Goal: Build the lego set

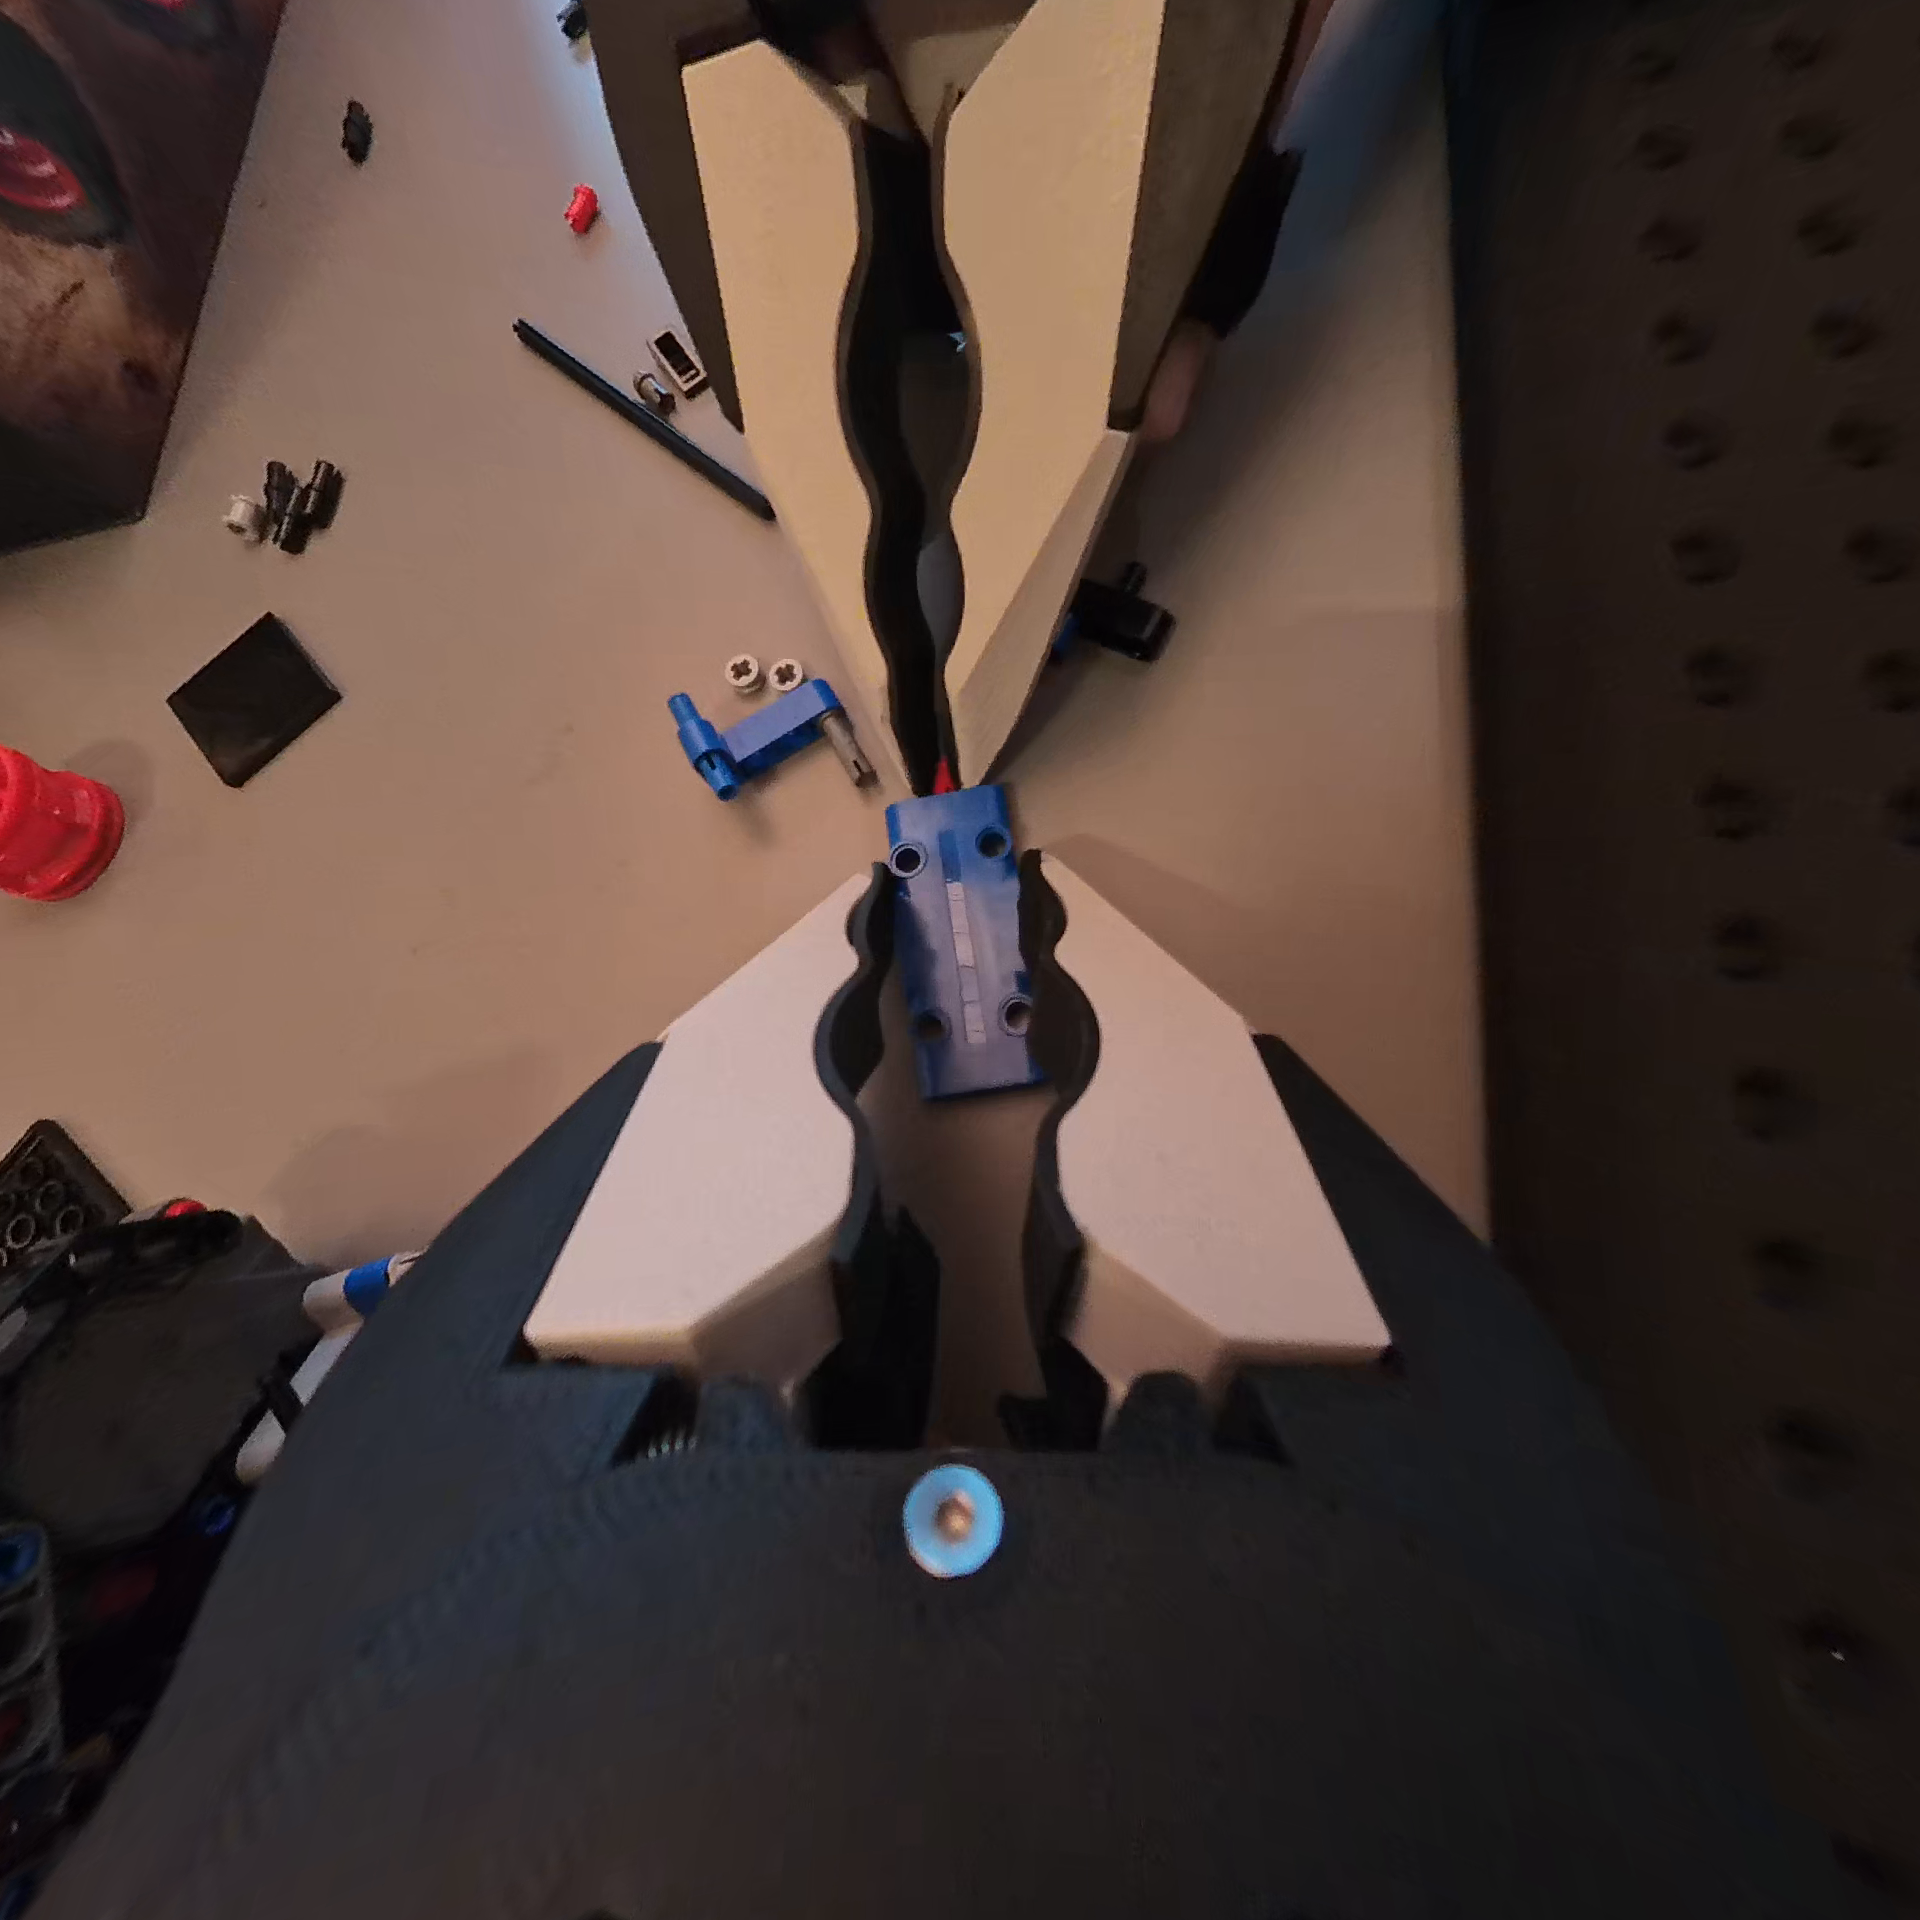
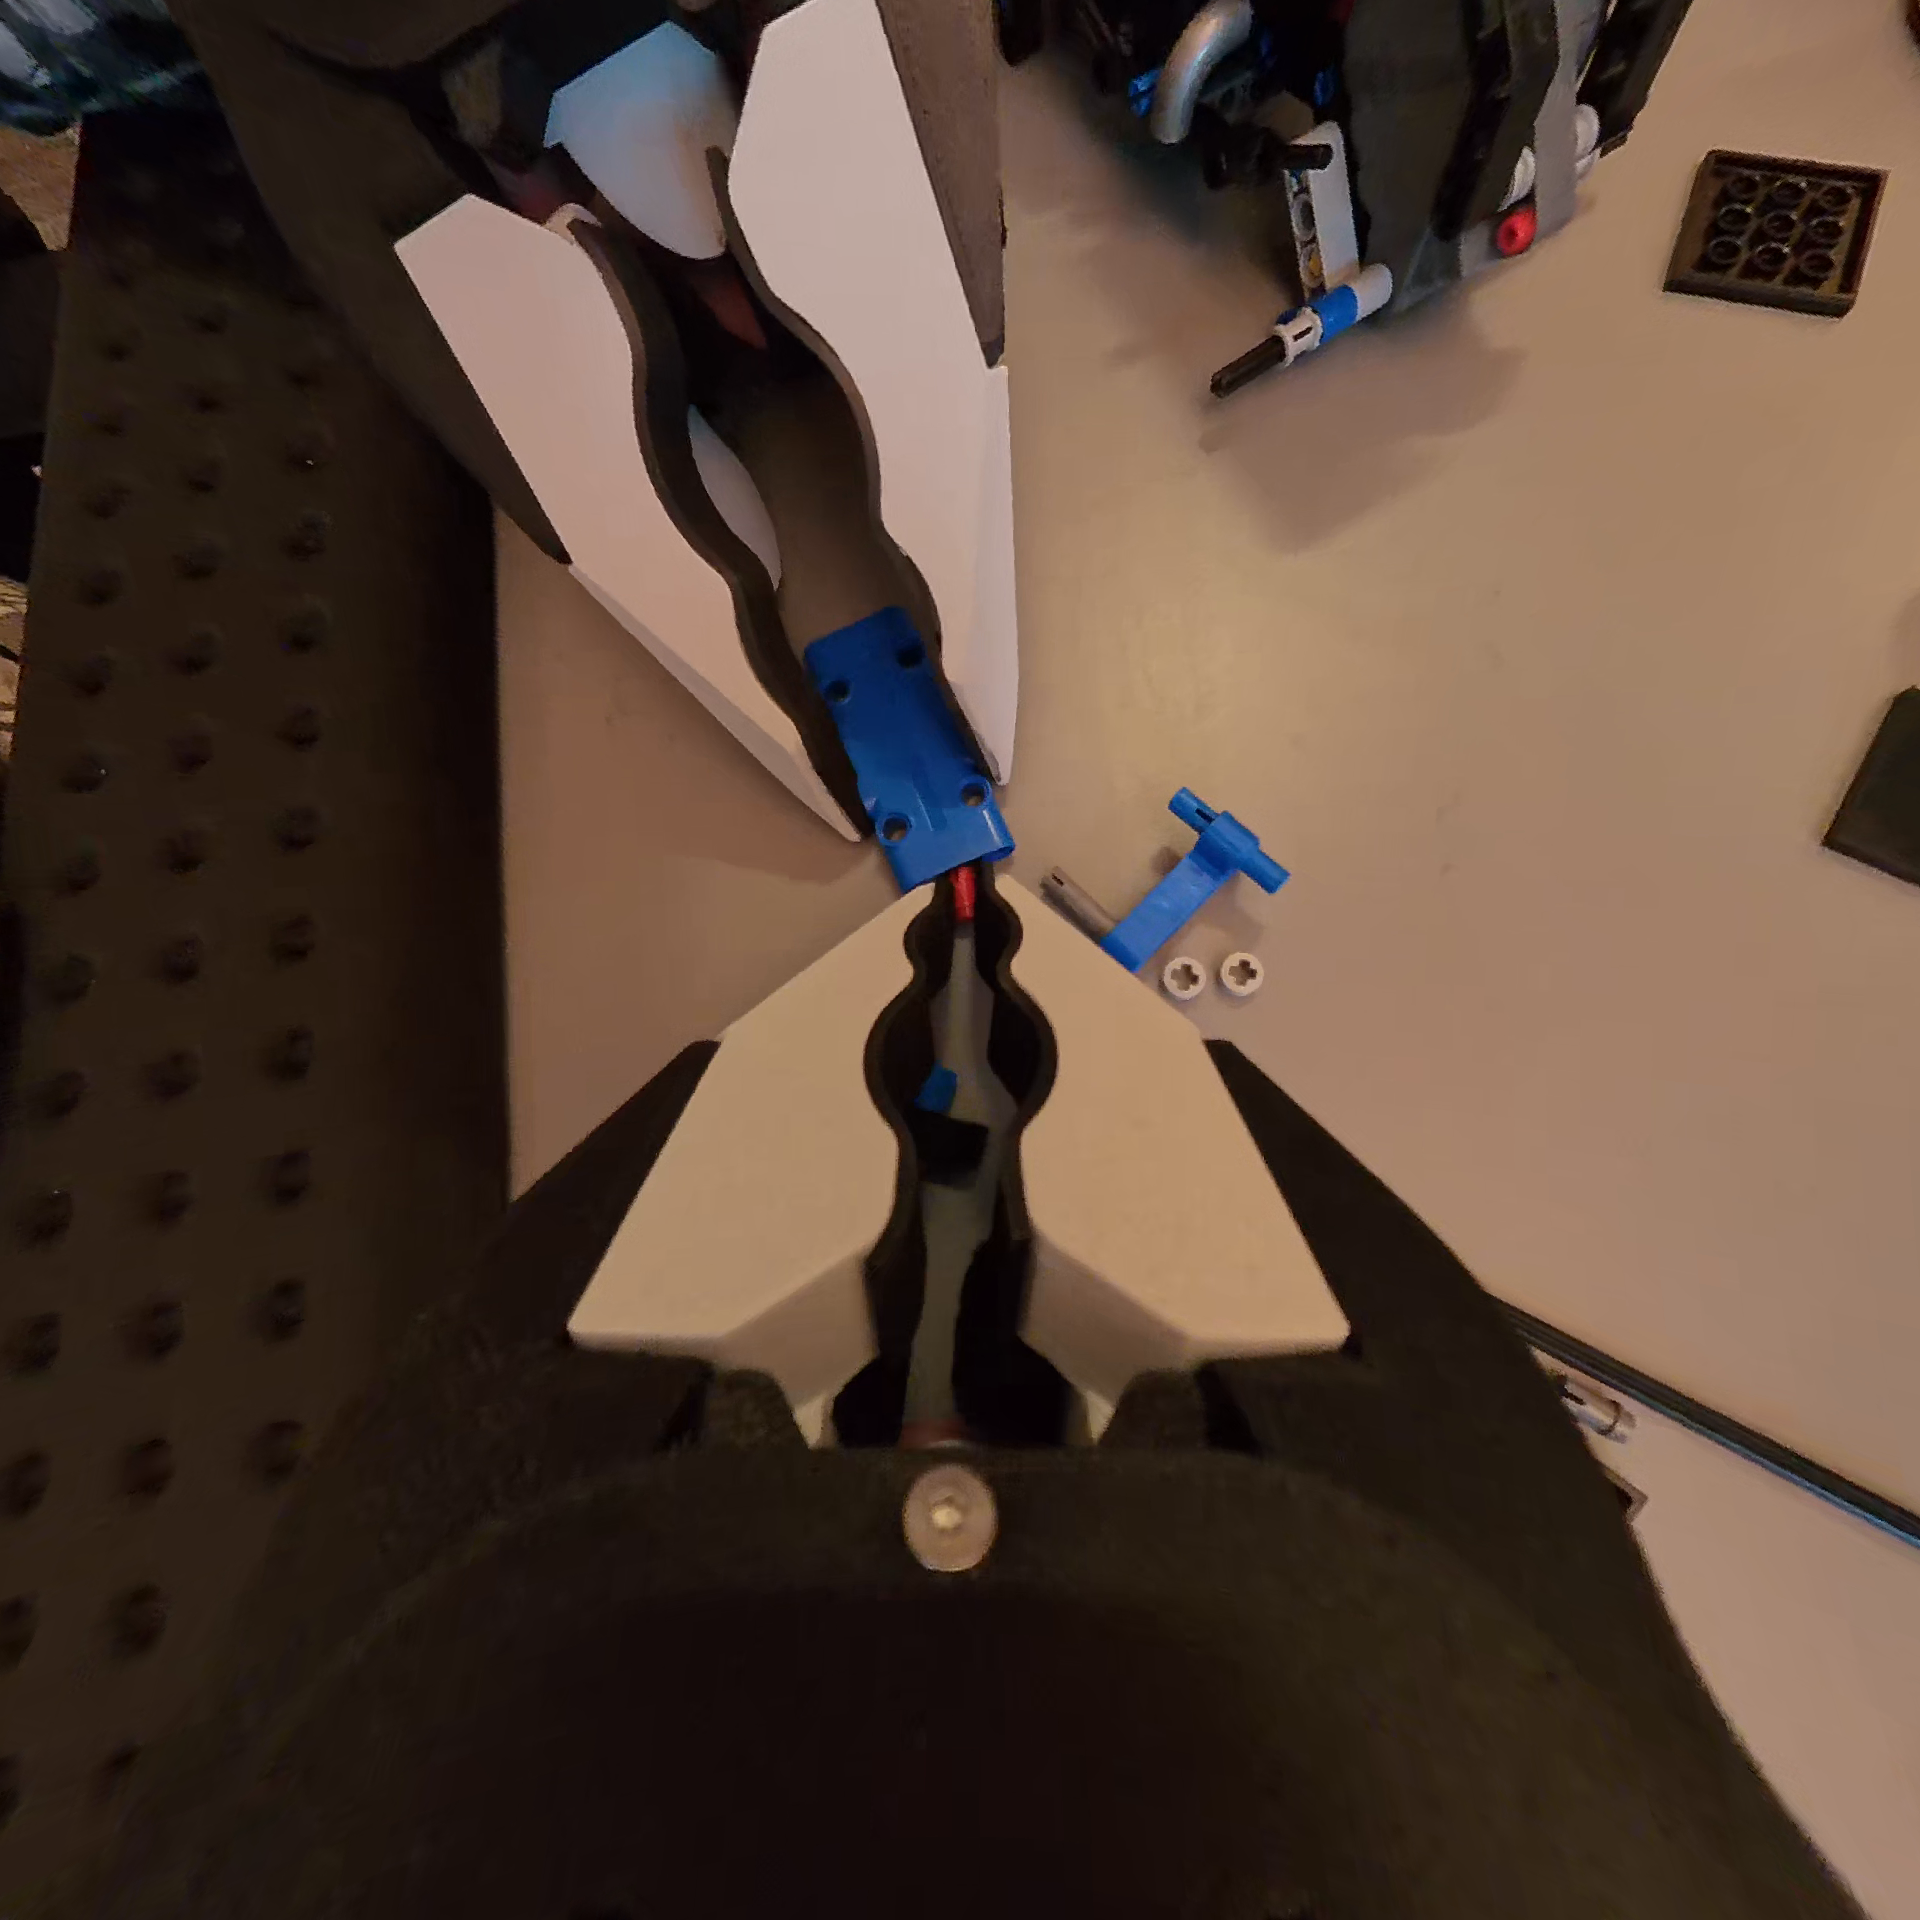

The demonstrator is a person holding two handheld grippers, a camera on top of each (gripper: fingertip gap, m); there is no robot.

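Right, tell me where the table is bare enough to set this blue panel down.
Bare table lies between the blue crank piece, the half-built model and the black flat tile. It is crowded where the left gripper, holding the blue panel, meets the right gripper.

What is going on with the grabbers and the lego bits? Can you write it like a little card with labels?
Left gripper: shut on the flat blue plastic lego panel with four round holes
Right gripper: shut on a thin red-tipped lego pin
Meeting point: the red tip sits at the panel's end
Loose on beige table: blue lever-shaped lego piece with a grey axle, two small white round bushes
Far corner: partly built dark lego model
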